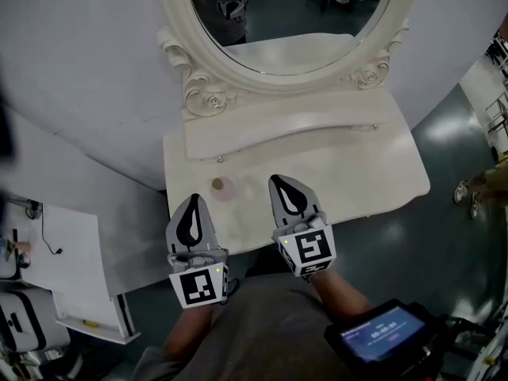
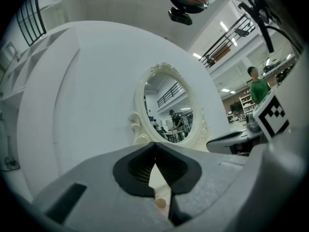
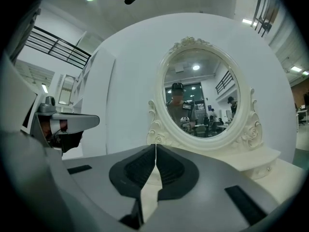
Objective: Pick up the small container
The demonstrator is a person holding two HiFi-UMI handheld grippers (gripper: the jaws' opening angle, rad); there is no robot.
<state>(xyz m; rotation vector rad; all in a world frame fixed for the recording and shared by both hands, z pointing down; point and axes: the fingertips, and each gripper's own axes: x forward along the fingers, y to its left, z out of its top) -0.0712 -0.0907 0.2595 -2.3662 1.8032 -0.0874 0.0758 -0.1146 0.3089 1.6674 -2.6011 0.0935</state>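
— Where is the small container [image 1: 220,186]?
— On the dressing table [image 1: 357,173], just ahead of the left gripper [image 1: 195,200] and apart from it. Its pale body is hard to make out; only the brown lid shows plainly.
— And the jaws?
— Pressed together on both it and the right gripper [image 1: 276,181], nothing between them. The frame cuts off the top of the mirror [image 1: 290,22].
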